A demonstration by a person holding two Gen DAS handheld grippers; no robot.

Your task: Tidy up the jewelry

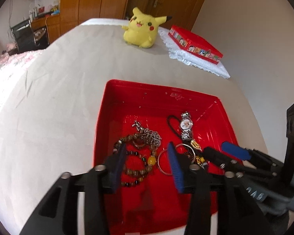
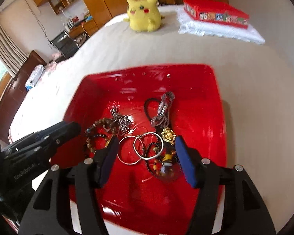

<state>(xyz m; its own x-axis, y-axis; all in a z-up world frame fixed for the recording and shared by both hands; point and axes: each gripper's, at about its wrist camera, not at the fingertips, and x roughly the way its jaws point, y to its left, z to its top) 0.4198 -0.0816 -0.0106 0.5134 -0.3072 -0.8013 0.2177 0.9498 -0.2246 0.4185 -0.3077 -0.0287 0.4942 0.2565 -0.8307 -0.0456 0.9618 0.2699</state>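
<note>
A red tray [image 1: 160,92] [image 2: 219,105] on the bed holds several pieces of jewelry: a silver watch [image 1: 186,125] [image 2: 163,105], a silver chain [image 1: 151,135] [image 2: 120,120], beaded bracelets [image 1: 139,168] [image 2: 100,129], silver bangles [image 1: 162,162] [image 2: 147,146] and a gold pendant [image 2: 168,135]. My left gripper [image 1: 147,149] is open and empty over the beaded bracelets. My right gripper [image 2: 147,143] is open and empty over the bangles; it also shows in the left wrist view [image 1: 219,150].
A yellow plush toy [image 1: 141,29] [image 2: 143,13] sits at the far end of the bed. A red box [image 1: 194,43] [image 2: 215,11] lies on a white lace cloth [image 1: 205,64] [image 2: 221,31] at the far right. Wooden wardrobes stand behind.
</note>
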